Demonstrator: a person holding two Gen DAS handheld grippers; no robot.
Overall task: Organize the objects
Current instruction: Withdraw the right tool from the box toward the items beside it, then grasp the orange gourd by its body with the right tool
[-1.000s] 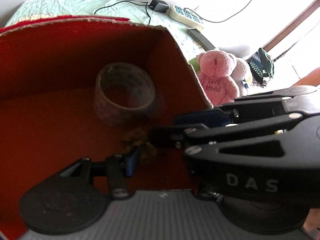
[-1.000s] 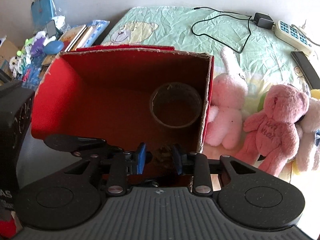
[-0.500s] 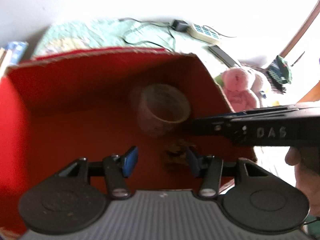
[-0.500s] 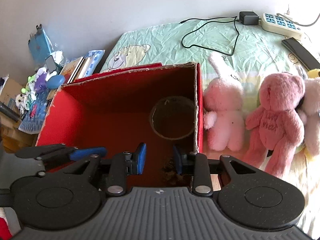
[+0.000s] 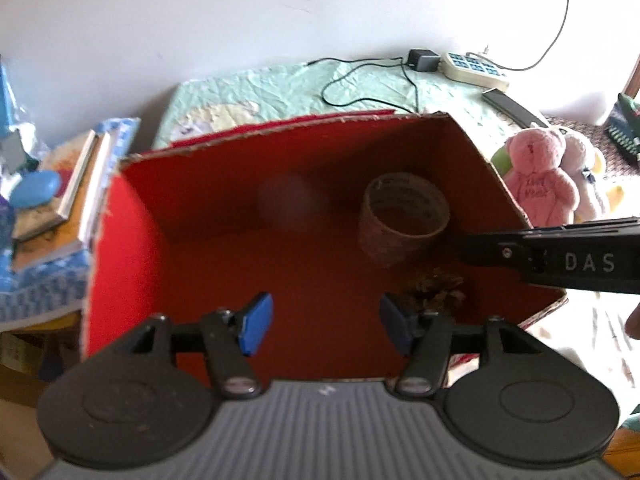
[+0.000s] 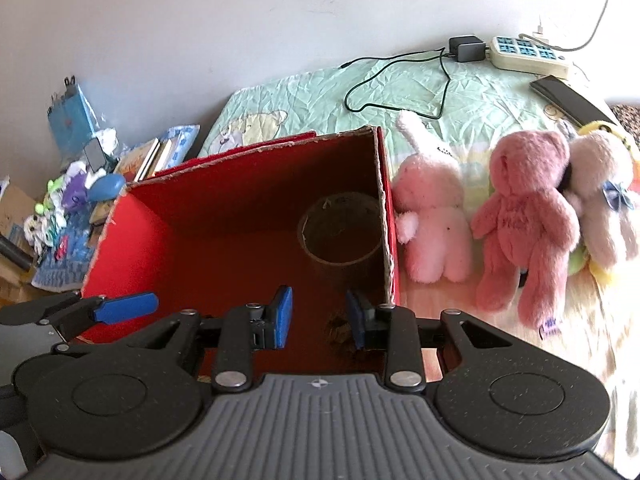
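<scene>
Both claws hang above a red box [image 6: 132, 240] that sits on a bed [image 6: 312, 92], and both hold nothing. Left claw [image 5: 324, 322] has its blue pads [image 5: 256, 322] spread wide apart over the box floor. Right claw [image 6: 318, 322] has its pads [image 6: 283, 316] parted by a narrower gap, just above the box's near right corner; in the left view it shows edge-on as a black bar [image 5: 560, 260] reaching in over the box's right wall.

Inside the box a tape roll [image 5: 404, 216] stands on its flat side close to the far right corner, its hole facing up. Nearer, by the right wall, lies a small brown clump [image 5: 438, 286], too blurred to identify.

Outside the box, against its right wall, a pale pink bunny [image 6: 434, 216] lies on the bed. Beside it lies a darker pink bear [image 6: 524, 220], and a beige plush [image 6: 600, 196] touches the bear's right side.

Farther back on the bed are a black cable [image 6: 400, 76], a charger [image 6: 466, 49], a power strip [image 6: 528, 54] and a dark flat remote-like thing [image 6: 568, 100]. Left of the box, books [image 6: 148, 160] and small clutter [image 6: 68, 200] are heaped together.
</scene>
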